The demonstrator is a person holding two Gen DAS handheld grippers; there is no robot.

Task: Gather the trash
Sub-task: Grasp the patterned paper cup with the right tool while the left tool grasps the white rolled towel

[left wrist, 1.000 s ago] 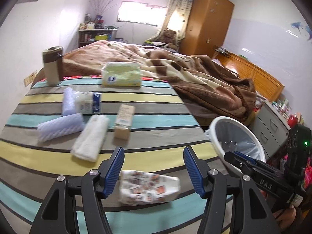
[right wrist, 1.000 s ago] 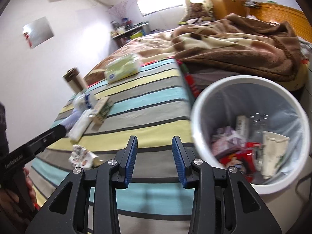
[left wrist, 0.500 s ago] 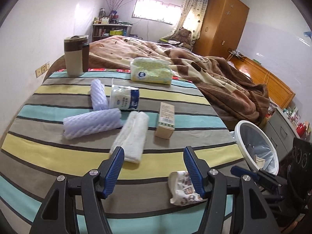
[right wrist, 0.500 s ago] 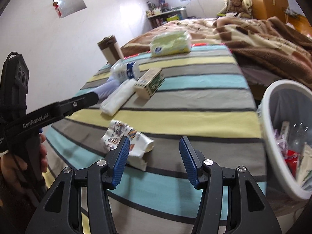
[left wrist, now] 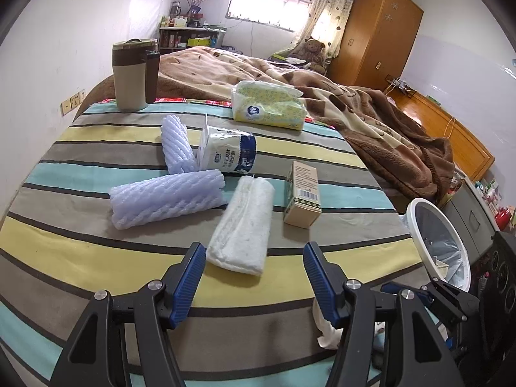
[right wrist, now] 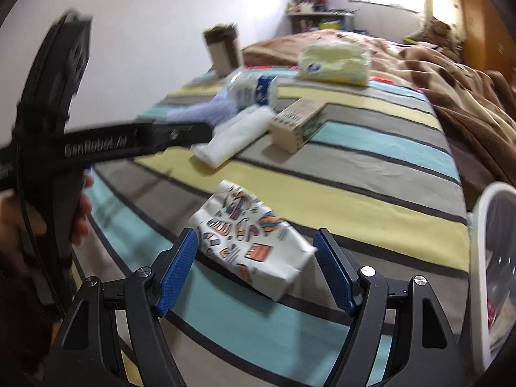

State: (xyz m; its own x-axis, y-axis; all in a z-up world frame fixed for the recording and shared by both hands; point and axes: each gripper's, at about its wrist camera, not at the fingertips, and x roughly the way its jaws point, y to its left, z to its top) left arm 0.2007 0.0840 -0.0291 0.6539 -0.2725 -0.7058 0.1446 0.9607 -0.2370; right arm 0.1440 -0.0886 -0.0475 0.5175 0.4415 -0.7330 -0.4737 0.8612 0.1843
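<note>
Printed wrapper [right wrist: 254, 242], between right tool [right wrist: 254, 271] pads, untouched

Both tools share one build. The left gripper [left wrist: 254, 277] has matte black angular arms with triangular cut-outs, each ending in a blue ribbed pad [left wrist: 188, 282]; silver round screw heads [left wrist: 155, 285] mark the pivots at about 7 and 5 o'clock of its own view. The right gripper [right wrist: 254, 271] is built the same, with blue textured pads [right wrist: 175, 272]. At 9 o'clock in the right wrist view, the left tool's black bar bears raised "GenRobot.AI" lettering [right wrist: 95, 147], gripped by a hand [right wrist: 19, 225].
</note>
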